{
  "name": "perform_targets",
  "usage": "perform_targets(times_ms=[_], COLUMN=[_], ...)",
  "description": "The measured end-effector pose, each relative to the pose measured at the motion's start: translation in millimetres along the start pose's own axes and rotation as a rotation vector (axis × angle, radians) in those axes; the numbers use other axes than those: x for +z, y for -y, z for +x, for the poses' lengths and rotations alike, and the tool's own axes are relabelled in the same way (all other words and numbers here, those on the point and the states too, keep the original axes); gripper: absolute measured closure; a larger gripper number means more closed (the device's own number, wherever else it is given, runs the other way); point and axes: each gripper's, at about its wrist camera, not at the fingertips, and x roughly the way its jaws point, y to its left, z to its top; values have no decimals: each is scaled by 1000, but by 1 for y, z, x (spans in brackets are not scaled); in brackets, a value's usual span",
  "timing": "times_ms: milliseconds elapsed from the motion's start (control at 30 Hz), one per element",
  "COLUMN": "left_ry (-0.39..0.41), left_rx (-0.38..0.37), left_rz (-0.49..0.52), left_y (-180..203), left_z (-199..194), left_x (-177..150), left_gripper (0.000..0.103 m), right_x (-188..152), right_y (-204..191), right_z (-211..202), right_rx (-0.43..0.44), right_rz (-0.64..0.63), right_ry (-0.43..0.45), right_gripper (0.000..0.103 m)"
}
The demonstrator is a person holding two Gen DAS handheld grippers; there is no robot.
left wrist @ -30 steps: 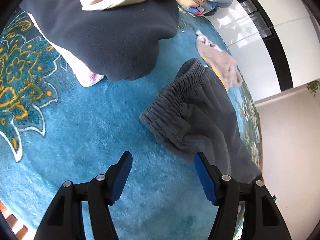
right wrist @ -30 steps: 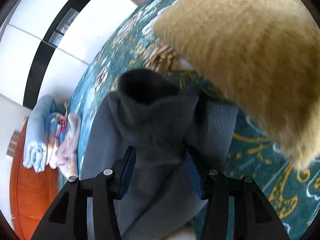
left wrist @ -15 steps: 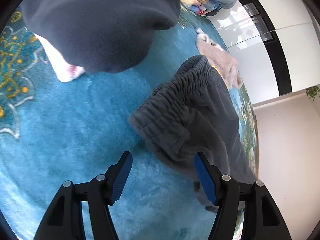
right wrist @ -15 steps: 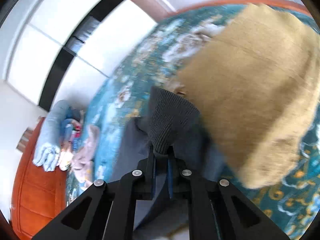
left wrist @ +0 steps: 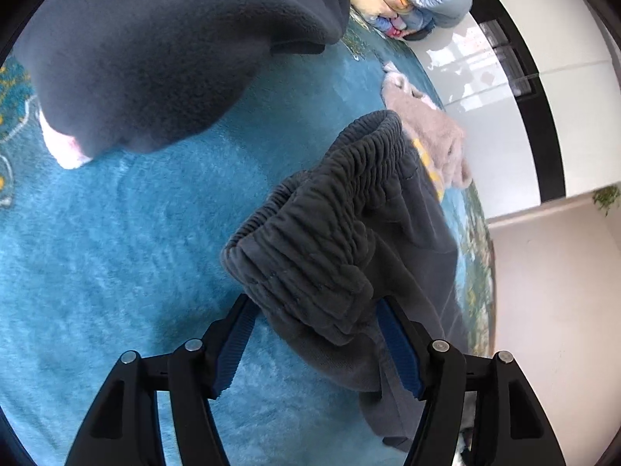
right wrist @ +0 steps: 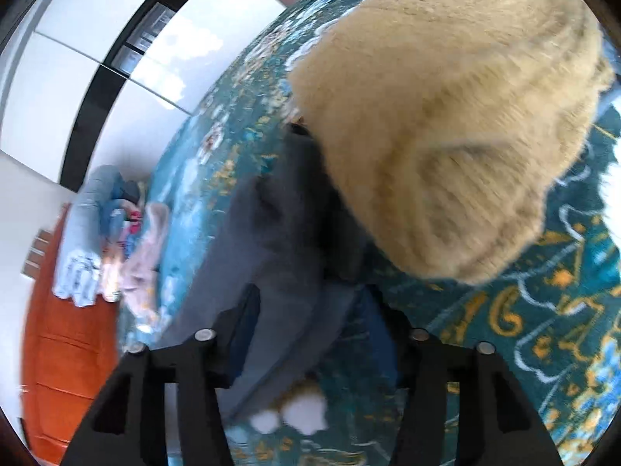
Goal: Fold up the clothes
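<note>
Dark grey sweatpants (left wrist: 349, 240) lie on the blue carpet (left wrist: 116, 252), their ribbed elastic waistband towards me. My left gripper (left wrist: 316, 343) is open, and the waistband's near corner lies between its blue pads (left wrist: 396, 349). In the right wrist view the same grey pants (right wrist: 279, 272) run away from me. My right gripper (right wrist: 306, 334) is open with the grey cloth lying between its fingers. The view is blurred.
A dark fleece garment (left wrist: 155, 58) hangs close at the upper left. A pink fluffy garment (left wrist: 431, 136) lies beyond the pants. A tan fuzzy garment (right wrist: 446, 116) fills the right wrist view's upper right. Folded clothes (right wrist: 93, 244) lie by the orange wood edge (right wrist: 58, 349).
My left gripper moved forward until the waistband corner sits between its jaws. My right gripper, shut on the pants' cuff half a second ago, has opened and the cloth has dropped.
</note>
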Motion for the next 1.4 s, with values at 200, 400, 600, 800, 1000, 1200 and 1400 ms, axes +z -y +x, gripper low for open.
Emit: perform_targets(times_ms=[200, 400, 600, 800, 1000, 1200, 1400], left_ry=[45, 76, 107, 127, 87, 55, 74], left_rx=[-79, -79, -54, -230, -286, -173, -125], left_rz=[-85, -109, -139, -17, -22, -57, 9], left_y=[-16, -15, -11, 18, -47, -77, -64], left_z=[-6, -2, -3, -63, -94, -78, -80], left_x=[1, 5, 10, 11, -9, -34, -45], left_gripper=[27, 26, 60, 66, 66, 66, 65], right_x=[2, 5, 5, 13, -1, -28, -26], right_y=[16, 11, -7, -37, -16, 10, -45], right_z=[34, 47, 42, 2, -39, 2, -26], right_rx=[167, 174, 153, 254, 364, 201, 102], right_rz=[158, 200, 175, 112, 62, 113, -75], right_ry=[24, 89, 94, 123, 162, 48, 128], right_gripper=[47, 45, 82, 85, 85, 85, 85])
